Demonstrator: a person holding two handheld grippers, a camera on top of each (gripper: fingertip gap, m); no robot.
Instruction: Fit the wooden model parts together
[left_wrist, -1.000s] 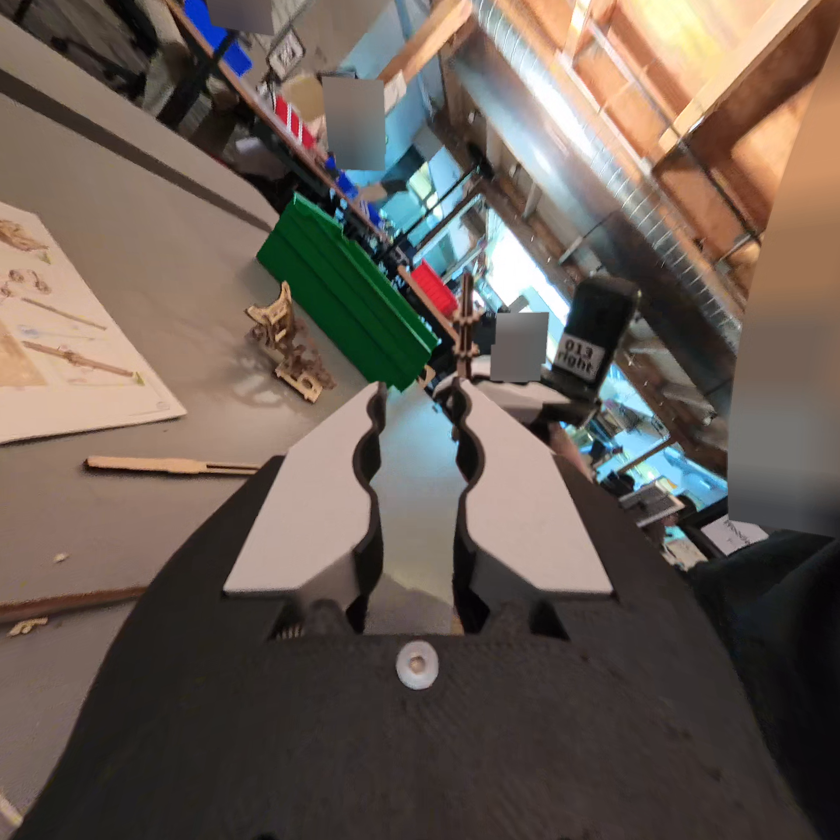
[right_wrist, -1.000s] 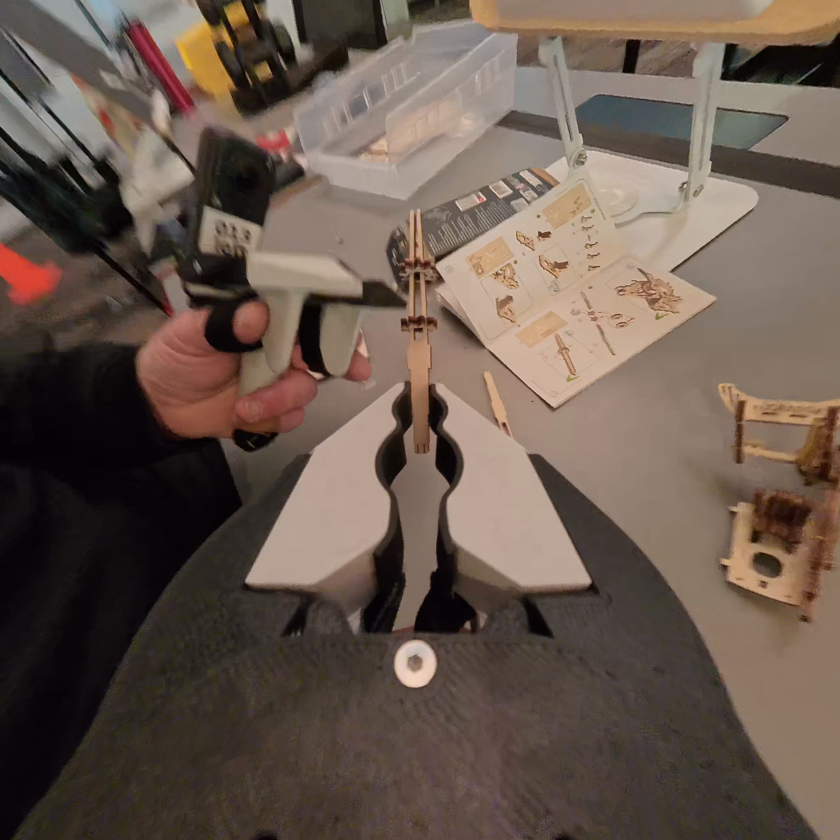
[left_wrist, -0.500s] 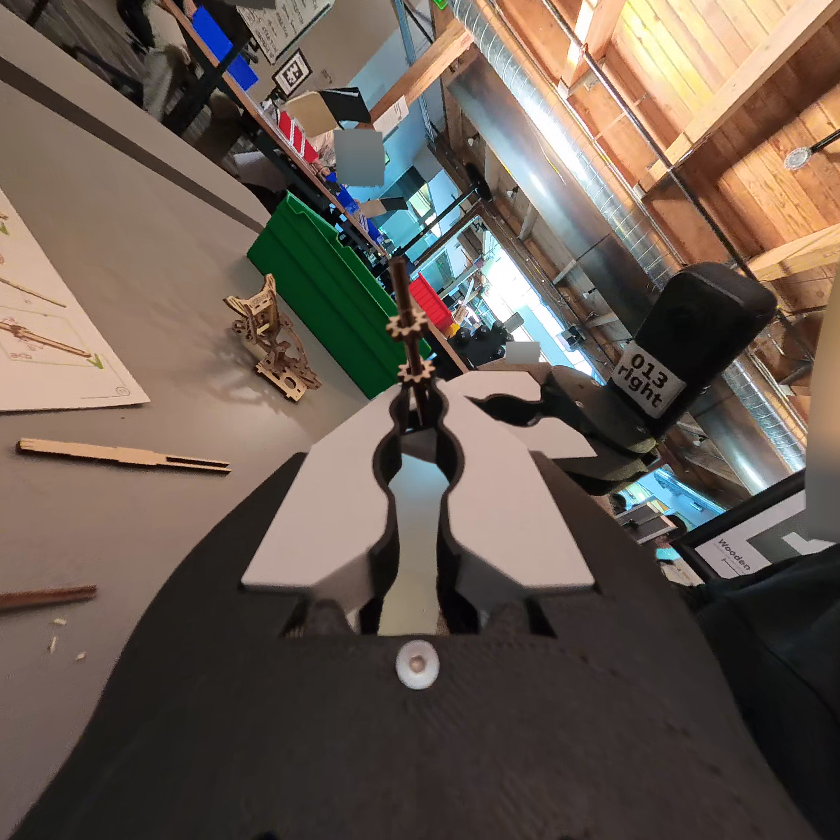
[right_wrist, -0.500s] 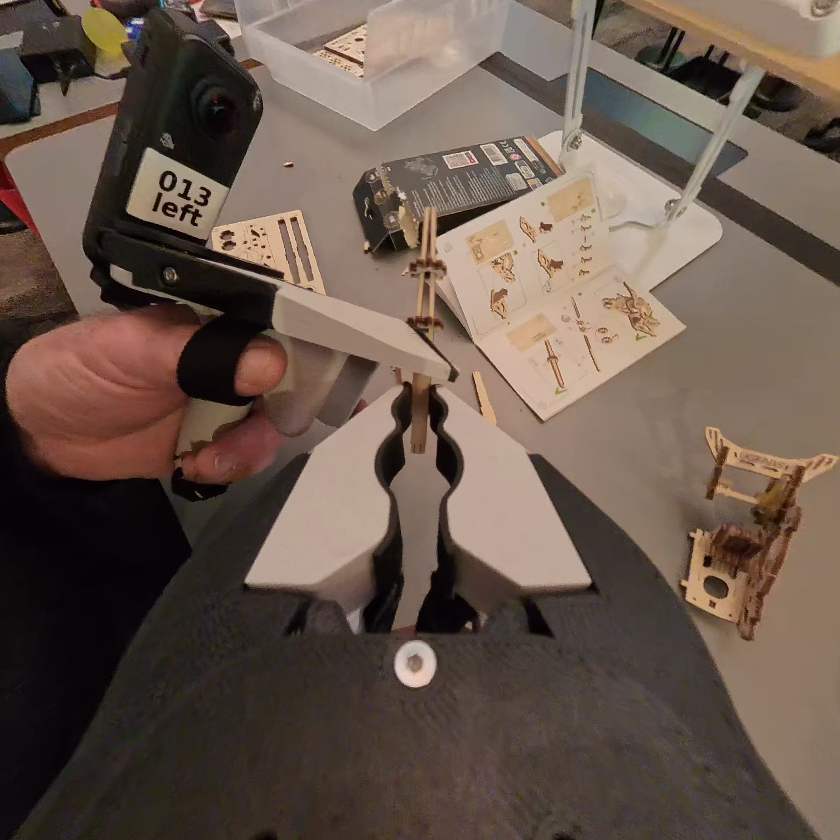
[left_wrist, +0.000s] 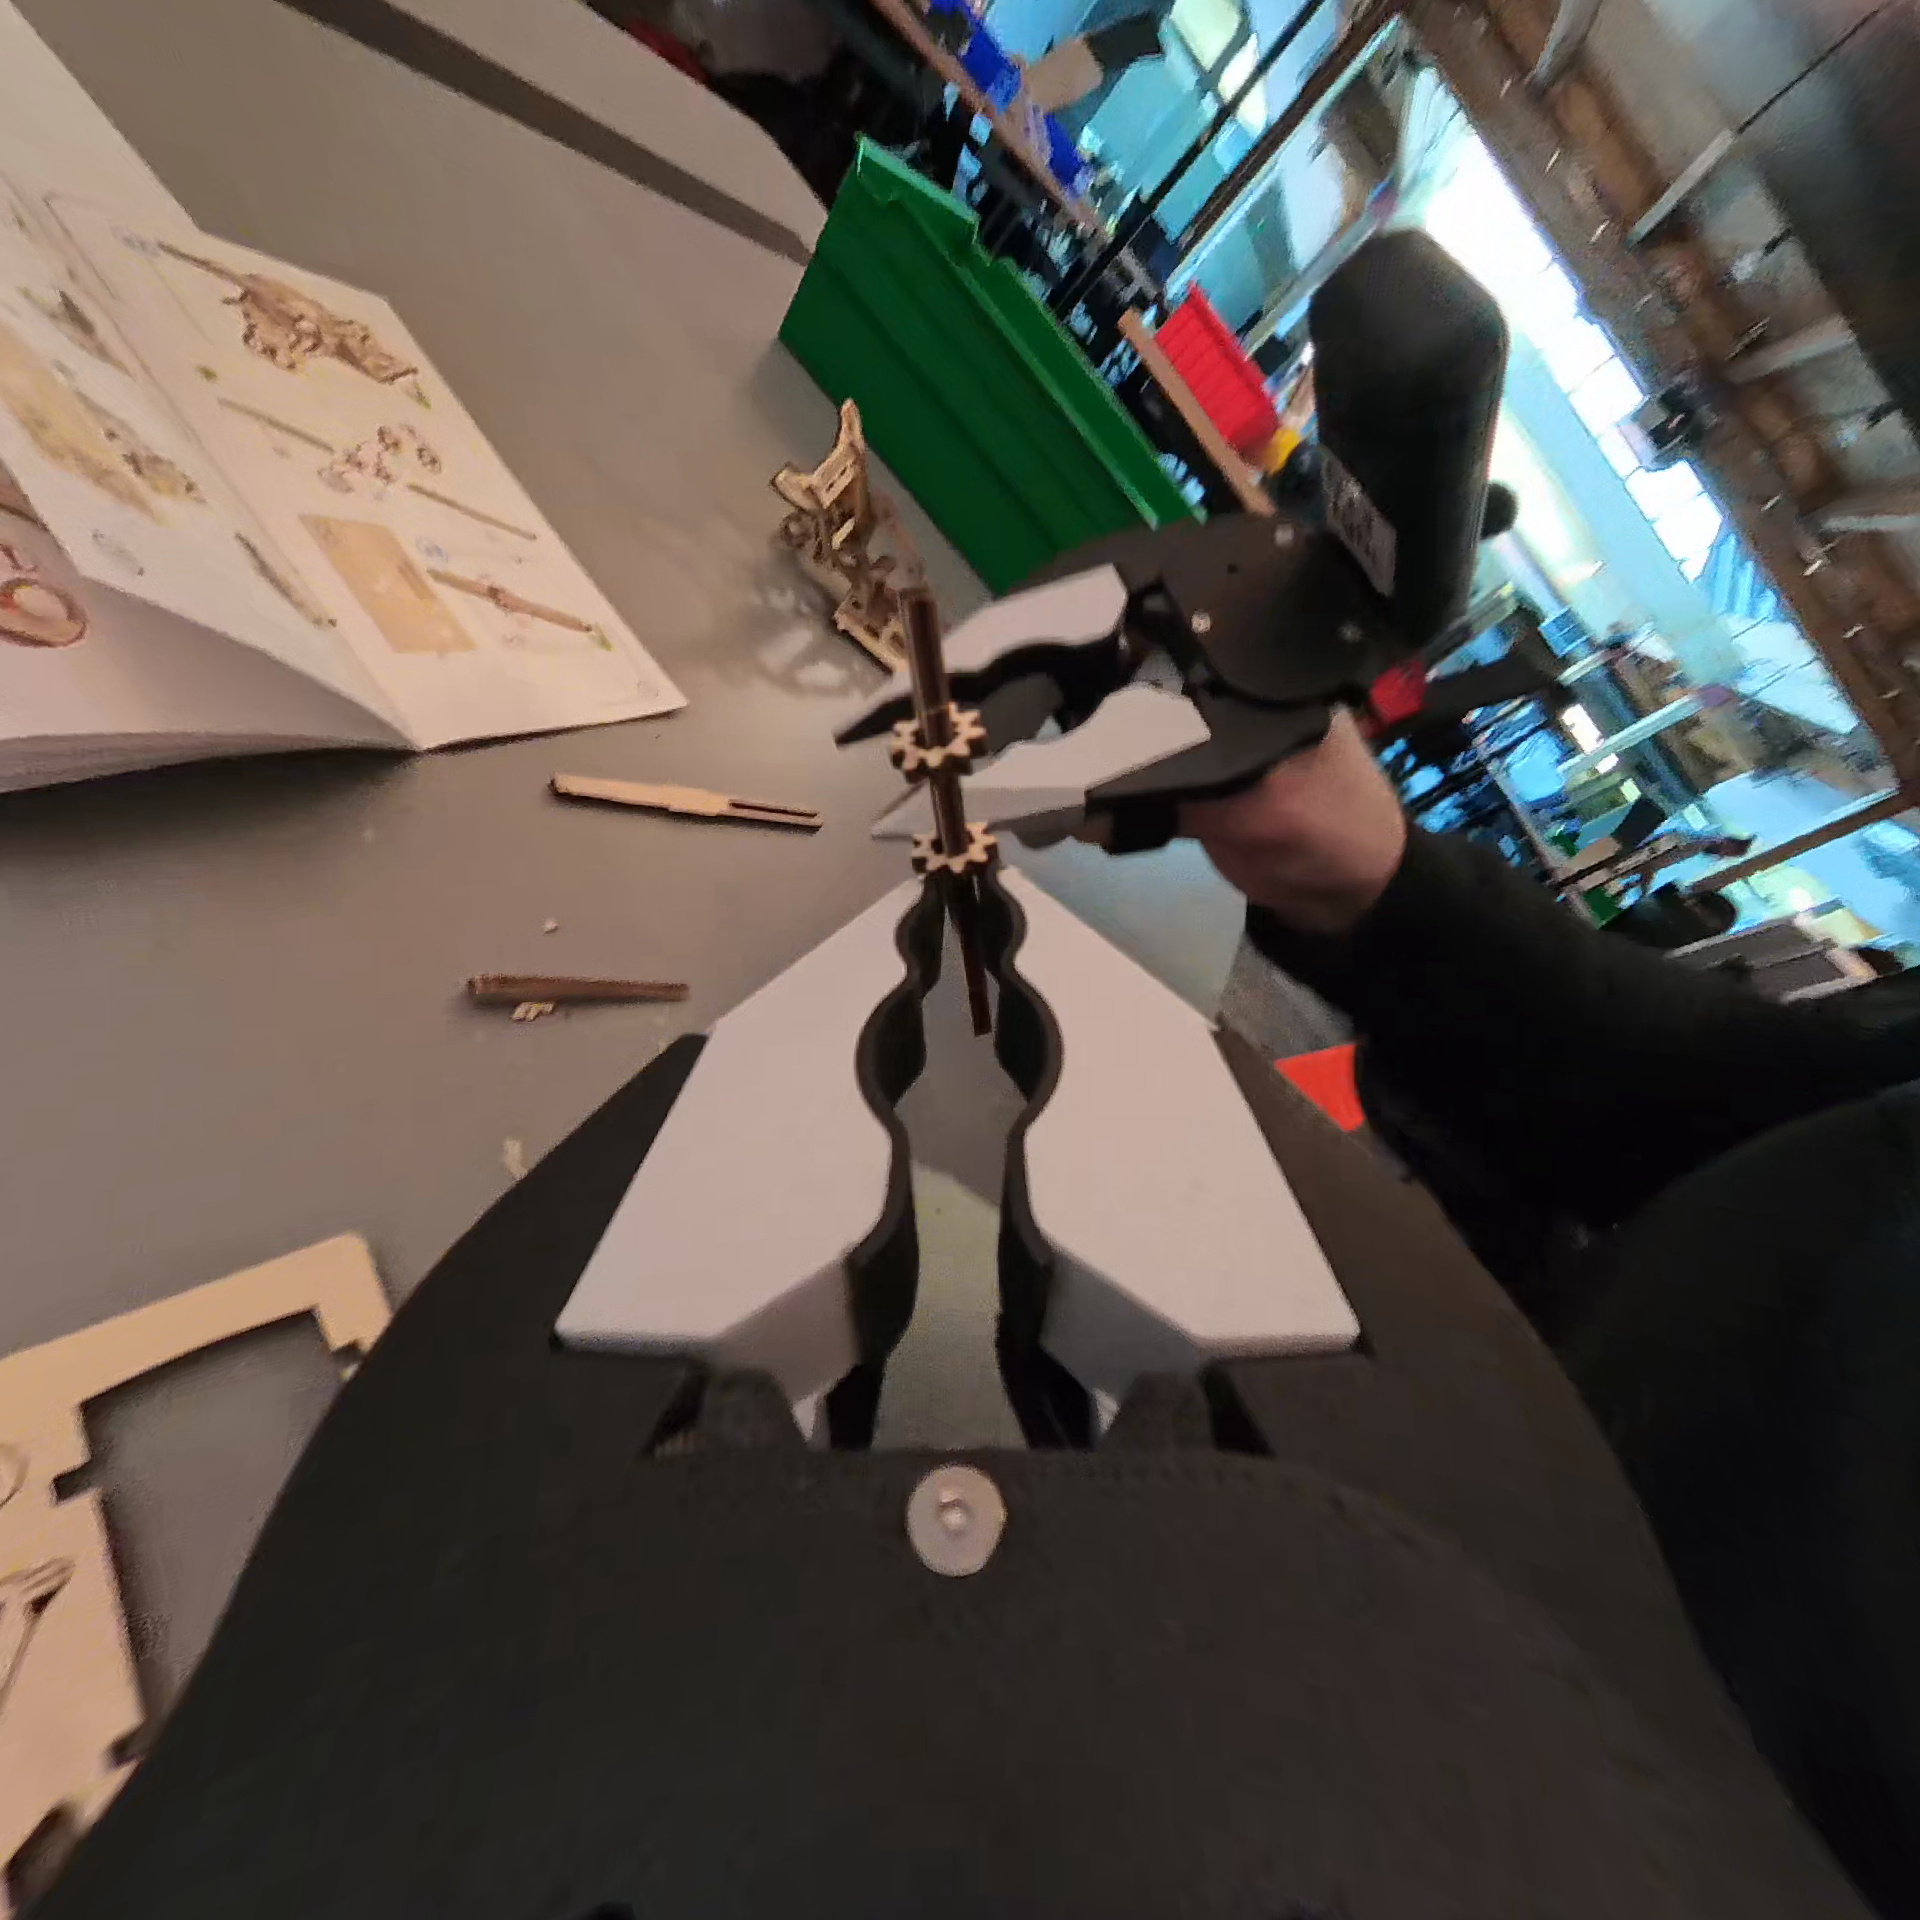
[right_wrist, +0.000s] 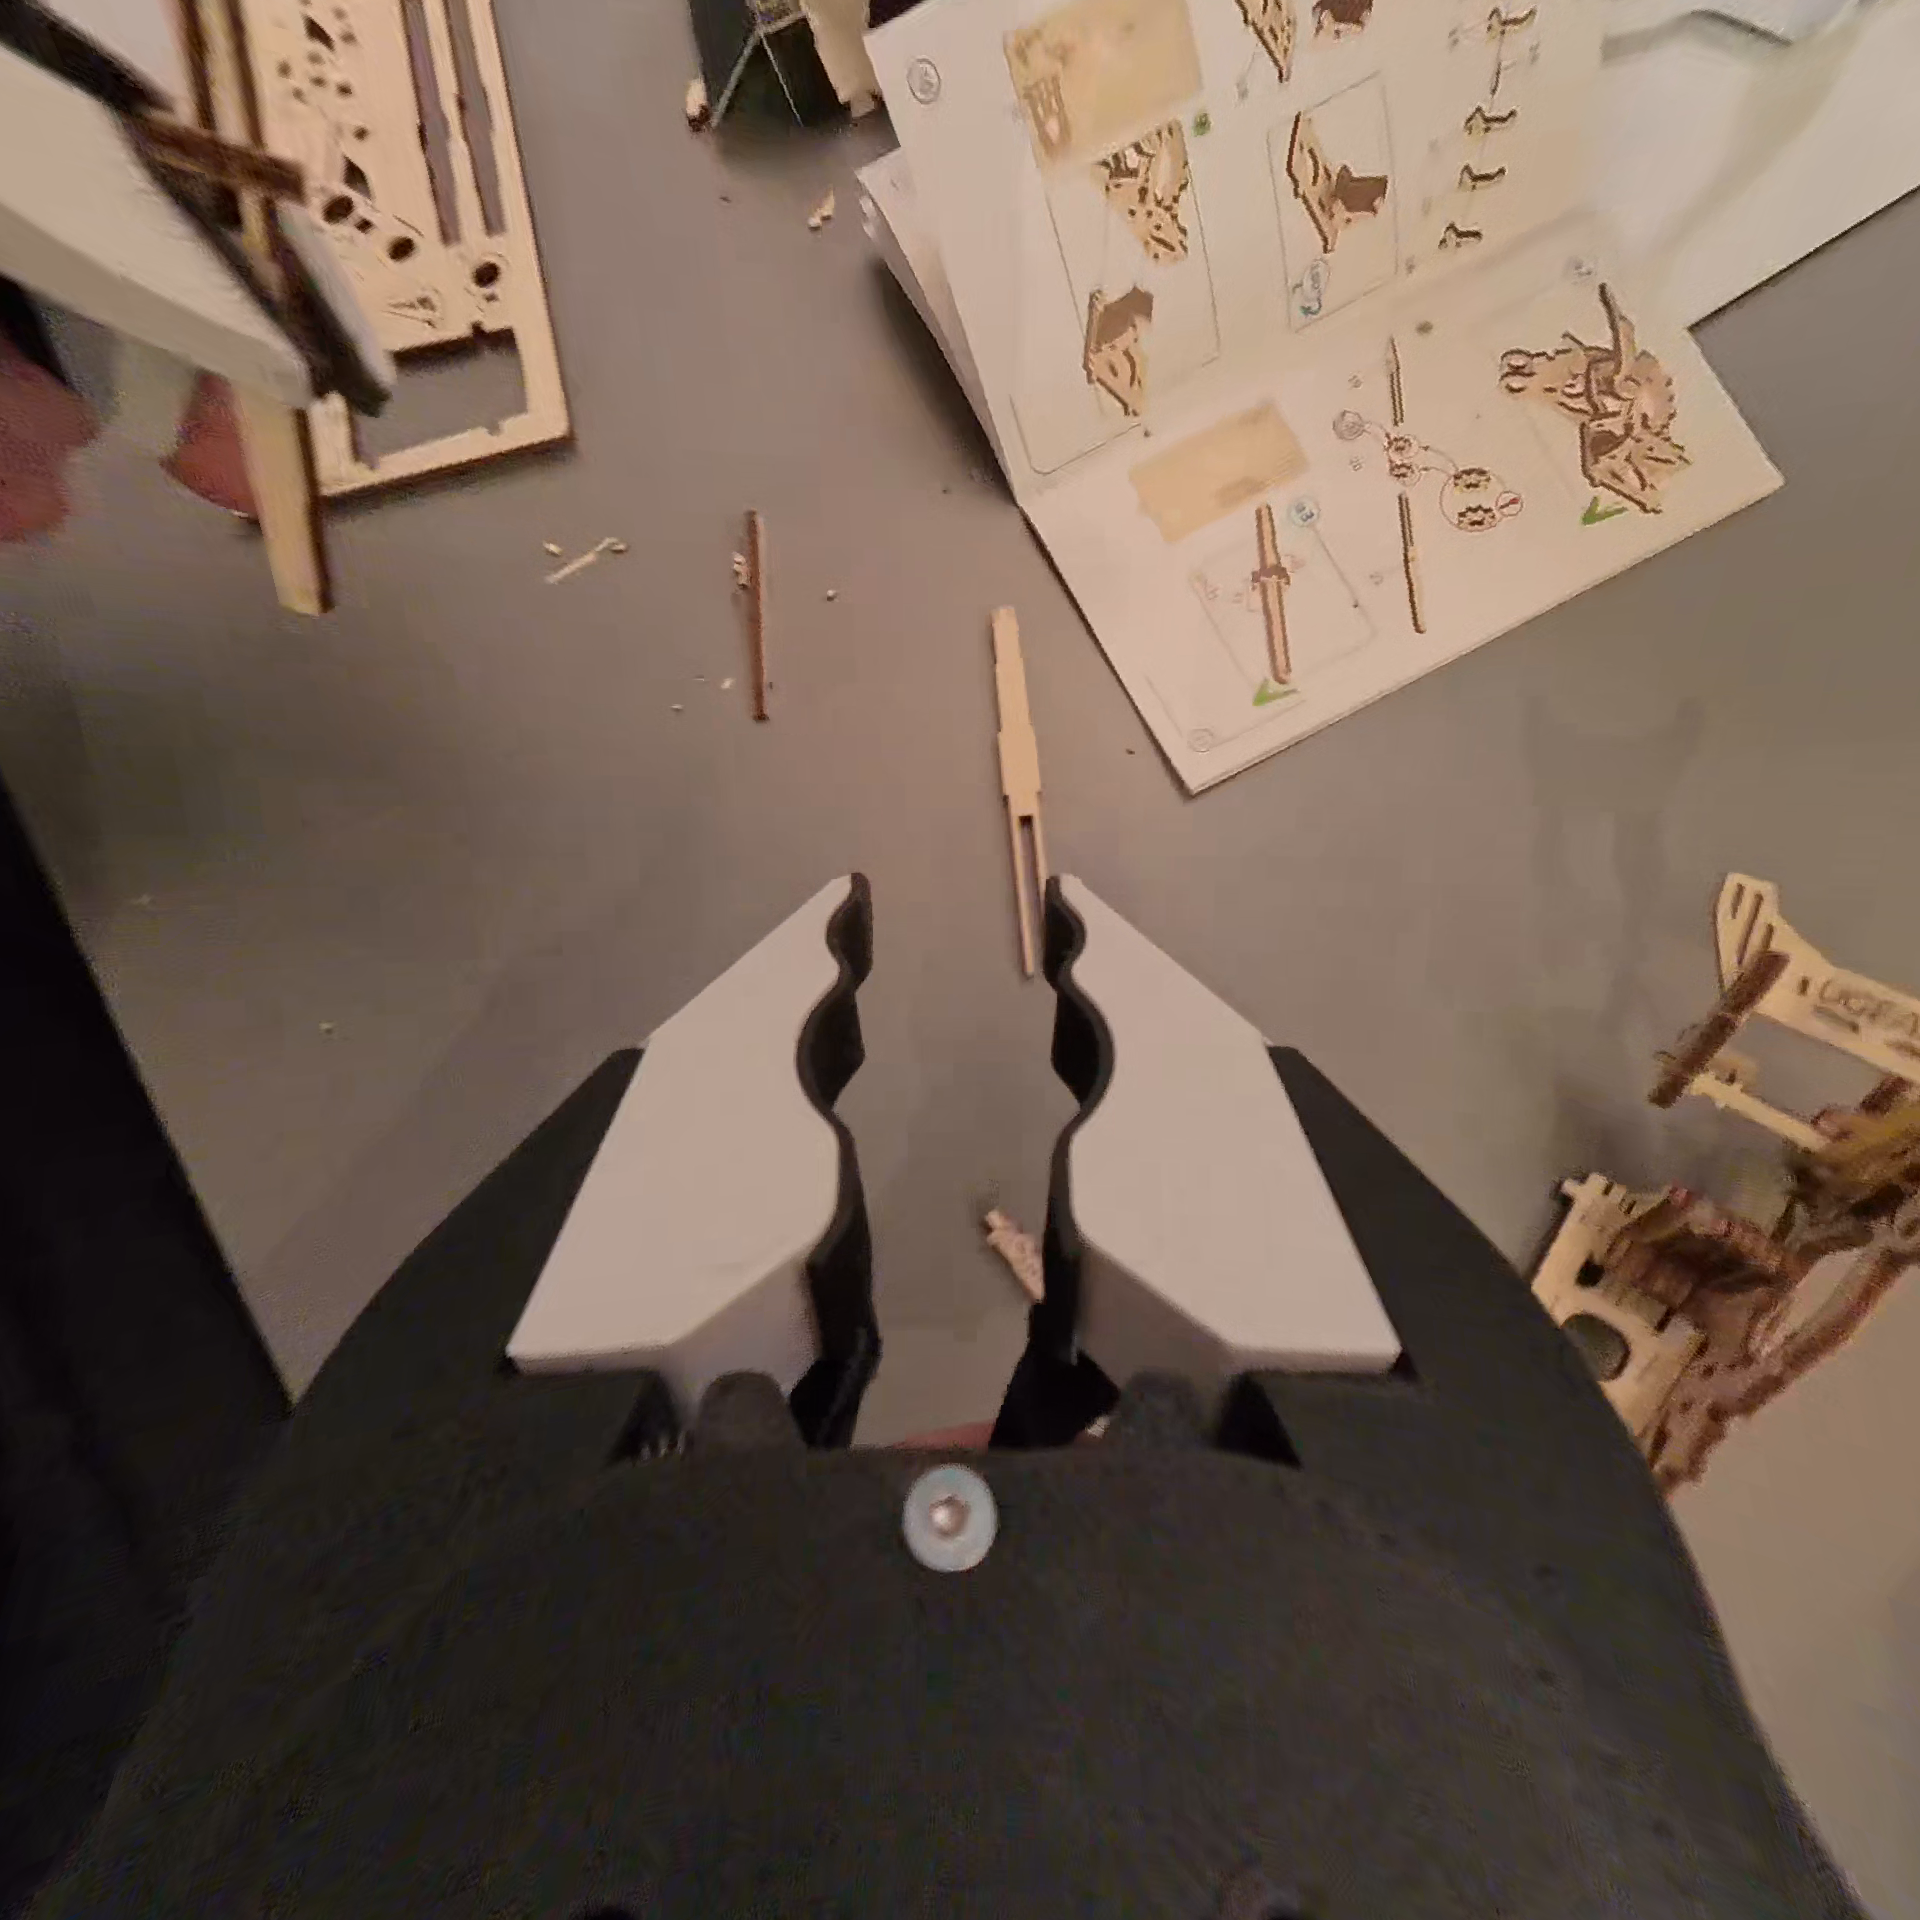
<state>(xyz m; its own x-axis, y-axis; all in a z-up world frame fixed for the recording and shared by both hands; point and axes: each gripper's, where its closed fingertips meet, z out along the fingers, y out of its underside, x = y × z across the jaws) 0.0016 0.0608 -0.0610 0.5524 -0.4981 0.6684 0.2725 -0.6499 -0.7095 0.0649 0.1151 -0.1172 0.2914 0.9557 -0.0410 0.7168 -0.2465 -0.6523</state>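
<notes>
My left gripper (left_wrist: 951, 899) is shut on a thin wooden axle (left_wrist: 928, 665) that carries two small gear wheels (left_wrist: 932, 744). The axle stands up out of the fingertips, above the grey table (left_wrist: 312, 935). In the right wrist view this gripper (right_wrist: 301, 343) shows at the top left with the axle's end (right_wrist: 286, 499) hanging below it. My right gripper (right_wrist: 956, 904) is open and empty, pointing down at the table. A pale forked wooden stick (right_wrist: 1013, 748) lies just beyond its right fingertip. In the left wrist view the right gripper (left_wrist: 862, 784) stands open behind the axle, not touching it.
An open instruction booklet (right_wrist: 1299, 364) lies at the far right. A partly built wooden model (right_wrist: 1766, 1195) stands at the right. A punched part sheet (right_wrist: 447, 208) lies at the far left. A thin dark stick (right_wrist: 755, 613) and wood chips lie on the table. A green bin (left_wrist: 966, 364) stands at the table's end. My right fingertips sit around 11 cm from my left ones.
My left gripper shut on the axle while the right still held it. The right gripper then let go, opened and swung down over the table. The axle stays in the left gripper.
</notes>
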